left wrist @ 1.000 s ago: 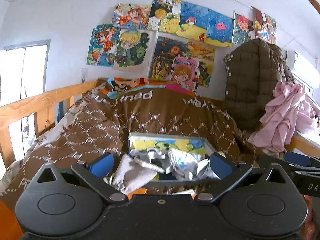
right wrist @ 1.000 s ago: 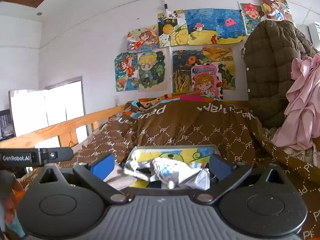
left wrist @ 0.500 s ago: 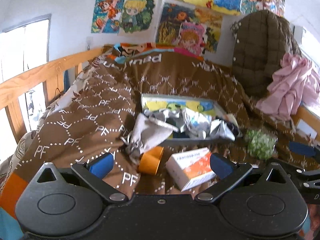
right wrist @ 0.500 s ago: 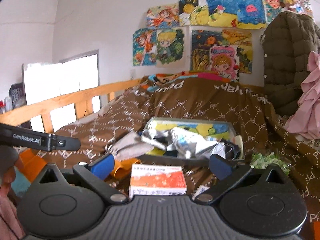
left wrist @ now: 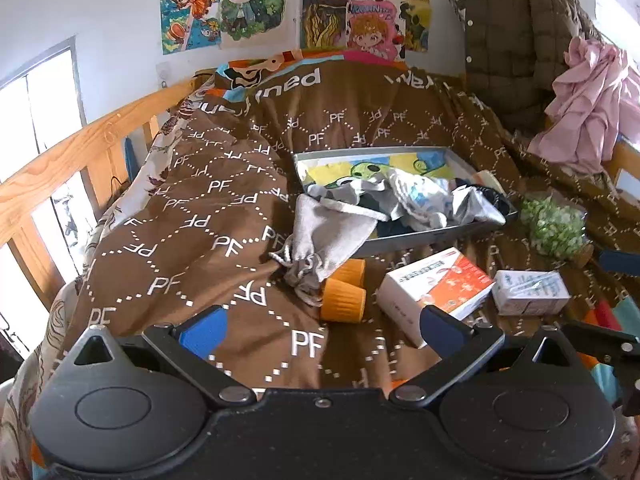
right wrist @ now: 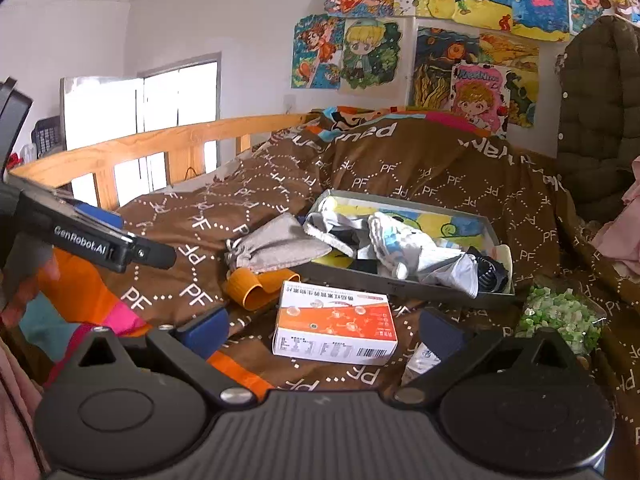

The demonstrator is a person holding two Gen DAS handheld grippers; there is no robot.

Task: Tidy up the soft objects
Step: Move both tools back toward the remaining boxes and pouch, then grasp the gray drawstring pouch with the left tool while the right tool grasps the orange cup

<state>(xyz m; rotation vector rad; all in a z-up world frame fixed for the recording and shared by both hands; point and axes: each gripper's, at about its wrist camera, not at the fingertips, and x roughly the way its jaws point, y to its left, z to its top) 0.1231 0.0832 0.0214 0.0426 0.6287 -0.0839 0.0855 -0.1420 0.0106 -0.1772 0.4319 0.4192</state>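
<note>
Left gripper (left wrist: 322,330) hangs above the brown quilt (left wrist: 192,216), jaws wide, nothing between the blue pads. Right gripper (right wrist: 324,330) likewise stands with jaws wide and empty, low over the bedding.

Soft items: a heap of crumpled cloths (left wrist: 412,200) lies inside the shallow grey tray (left wrist: 420,236) on the quilt. A grey drawstring pouch (left wrist: 328,236) drapes over the tray's near-left edge, its neck resting on the quilt against two orange cups (left wrist: 344,296) lying on their sides.

Near the tray's front edge sits an orange-and-white carton (right wrist: 336,328), apart from the tray; a smaller white box (left wrist: 530,292) lies to its right. A bag of green pieces (left wrist: 554,226) rests just beside the tray's right corner.

Boundaries: a wooden bed rail (left wrist: 80,148) runs along the left; the wall with drawings (right wrist: 360,56) closes the far end; a dark padded coat (left wrist: 516,40) and pink garment (left wrist: 588,100) occupy the right. Open quilt lies to the left of the pouch, between it and the rail.
</note>
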